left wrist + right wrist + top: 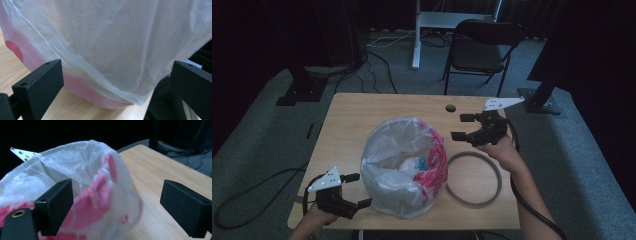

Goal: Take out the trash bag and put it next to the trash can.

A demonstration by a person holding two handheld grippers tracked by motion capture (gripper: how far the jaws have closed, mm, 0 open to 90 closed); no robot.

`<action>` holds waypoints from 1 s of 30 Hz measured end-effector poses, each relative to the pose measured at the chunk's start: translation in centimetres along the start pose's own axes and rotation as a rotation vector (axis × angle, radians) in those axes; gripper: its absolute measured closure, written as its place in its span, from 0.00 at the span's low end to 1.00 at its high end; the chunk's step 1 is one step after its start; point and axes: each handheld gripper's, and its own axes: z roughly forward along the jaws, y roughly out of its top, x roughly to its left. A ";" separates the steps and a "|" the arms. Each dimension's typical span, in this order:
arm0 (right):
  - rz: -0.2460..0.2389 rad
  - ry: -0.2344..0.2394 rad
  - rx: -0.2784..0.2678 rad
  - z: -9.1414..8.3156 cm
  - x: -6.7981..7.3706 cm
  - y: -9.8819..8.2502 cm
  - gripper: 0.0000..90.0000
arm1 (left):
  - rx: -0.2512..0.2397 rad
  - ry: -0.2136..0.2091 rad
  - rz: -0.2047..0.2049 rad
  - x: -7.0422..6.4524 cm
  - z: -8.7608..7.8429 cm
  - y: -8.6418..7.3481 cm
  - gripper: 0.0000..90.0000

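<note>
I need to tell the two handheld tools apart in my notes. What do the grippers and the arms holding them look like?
Both look alike: the left gripper and the right gripper are matte black, each with two flat, blocky rectangular jaws with small screw holes. Each carries a pale grey three-cornered plate dotted with holes on top, and a thick black cable trails from each. The forearms are bare, with no sleeves visible.

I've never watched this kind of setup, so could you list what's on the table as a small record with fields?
Surface: light wooden table
Main thing: pink bin lined with a translucent white plastic bag, upright
Inside: crumpled white and blue scraps
Beside it: grey ring, flat on the table, right of the bin
Left gripper: open, near the bin's lower left
Right gripper: open, by the bin's upper right
</note>
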 end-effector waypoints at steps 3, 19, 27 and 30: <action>0.004 0.034 0.043 2.5 0.4 0.7 0.12 | -0.003 -0.007 -0.003 0.0 0.3 0.0 0.00; 0.017 0.123 0.179 8.1 0.5 0.7 0.15 | 0.002 0.018 0.055 0.0 1.9 1.1 0.00; 0.015 0.147 0.193 8.4 0.8 0.6 0.25 | -0.020 -0.011 0.089 0.0 1.9 1.9 0.01; 0.003 0.170 0.201 8.4 1.1 0.6 0.30 | -0.033 -0.013 0.119 -0.2 1.5 2.6 0.03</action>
